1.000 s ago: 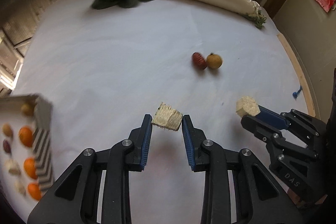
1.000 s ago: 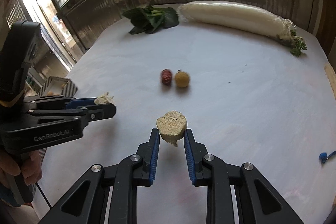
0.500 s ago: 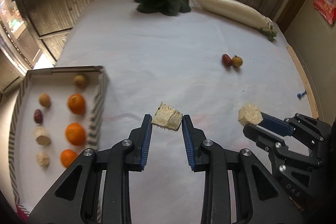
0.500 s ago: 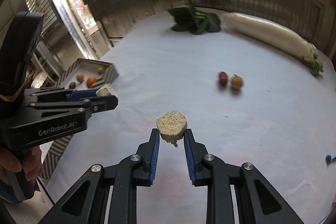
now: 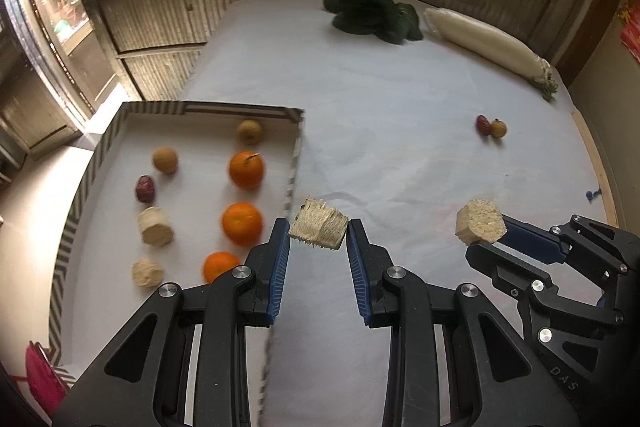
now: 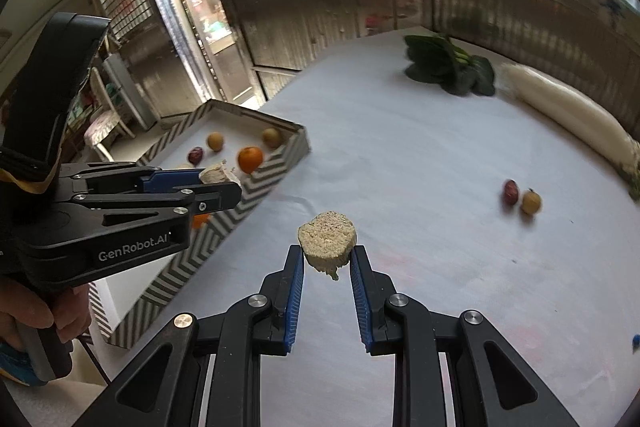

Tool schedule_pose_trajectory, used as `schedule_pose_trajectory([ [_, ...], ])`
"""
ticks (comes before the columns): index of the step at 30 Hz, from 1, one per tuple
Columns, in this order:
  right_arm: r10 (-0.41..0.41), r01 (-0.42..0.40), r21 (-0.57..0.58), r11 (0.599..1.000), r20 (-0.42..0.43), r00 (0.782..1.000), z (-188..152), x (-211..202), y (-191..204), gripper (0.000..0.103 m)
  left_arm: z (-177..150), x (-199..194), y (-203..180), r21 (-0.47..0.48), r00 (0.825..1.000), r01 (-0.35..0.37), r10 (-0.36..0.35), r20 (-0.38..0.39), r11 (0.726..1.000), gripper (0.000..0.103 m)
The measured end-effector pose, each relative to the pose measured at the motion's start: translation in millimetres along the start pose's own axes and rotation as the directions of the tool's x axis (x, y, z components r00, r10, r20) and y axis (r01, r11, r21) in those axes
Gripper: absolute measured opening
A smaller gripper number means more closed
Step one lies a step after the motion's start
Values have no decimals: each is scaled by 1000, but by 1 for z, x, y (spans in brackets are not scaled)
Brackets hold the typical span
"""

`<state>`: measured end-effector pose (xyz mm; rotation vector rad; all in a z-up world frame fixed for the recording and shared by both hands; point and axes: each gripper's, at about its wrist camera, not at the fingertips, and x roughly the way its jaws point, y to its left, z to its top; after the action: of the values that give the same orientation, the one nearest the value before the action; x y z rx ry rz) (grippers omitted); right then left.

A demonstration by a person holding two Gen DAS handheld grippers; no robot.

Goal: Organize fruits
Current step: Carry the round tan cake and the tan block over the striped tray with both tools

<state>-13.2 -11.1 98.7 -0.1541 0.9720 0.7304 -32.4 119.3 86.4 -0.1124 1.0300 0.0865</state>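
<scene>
Tray wall (image 5: 294, 163) stands just left of the left gripper (image 5: 318, 239), whose fingers clamp a cane chunk (image 5: 319, 229); right gripper (image 6: 326, 261) clamps another chunk (image 6: 327, 241) over counter (image 6: 420, 147).

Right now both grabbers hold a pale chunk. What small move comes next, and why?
Probably carry the left gripper leftward over the tray wall: its fibrous chunk hangs just outside, while similar pale chunks already lie inside beside the oranges.
</scene>
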Motion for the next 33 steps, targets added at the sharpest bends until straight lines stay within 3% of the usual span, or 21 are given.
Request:
schedule_pose_trajectory([
  [33,141,-154,-207,966,-74,987,24,42,113,23,-39,-23,116,-199,994,-110,110,-8,974,28],
])
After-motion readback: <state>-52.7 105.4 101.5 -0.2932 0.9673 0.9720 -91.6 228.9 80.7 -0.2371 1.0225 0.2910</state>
